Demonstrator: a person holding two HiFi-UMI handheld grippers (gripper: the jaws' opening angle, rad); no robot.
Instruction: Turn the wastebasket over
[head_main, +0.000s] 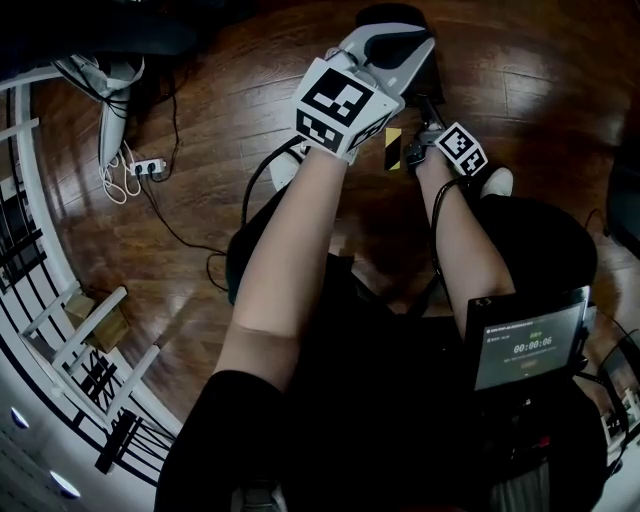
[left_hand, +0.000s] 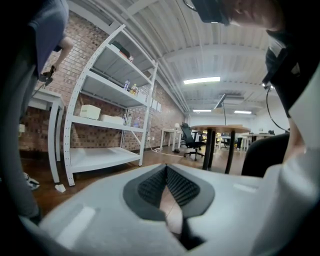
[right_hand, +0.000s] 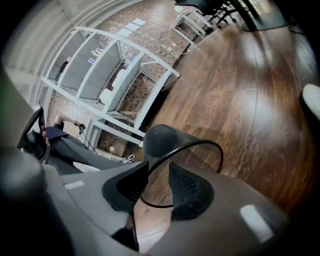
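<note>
The black mesh wastebasket (right_hand: 161, 142) lies tilted on the wood floor, closed bottom away from me and open wire rim toward me. My right gripper (right_hand: 159, 172) is open. The rim and mesh wall pass between its two pads without being pressed. In the head view the basket (head_main: 385, 15) is a dark shape at the top, mostly hidden behind my left gripper (head_main: 400, 35). My right gripper (head_main: 425, 130) reaches low beside it. In the left gripper view my left gripper (left_hand: 166, 167) is shut, pads meeting at the tips with nothing between them, pointing across the room.
A white shelf rack (left_hand: 107, 120) stands at the left, and a round table (left_hand: 220, 129) and office chair (left_hand: 192, 137) stand further back. A power strip (head_main: 148, 167) with cables lies on the floor at the left. Yellow-black tape (head_main: 393, 148) marks the floor. Another person's sleeve (left_hand: 45, 30) is nearby.
</note>
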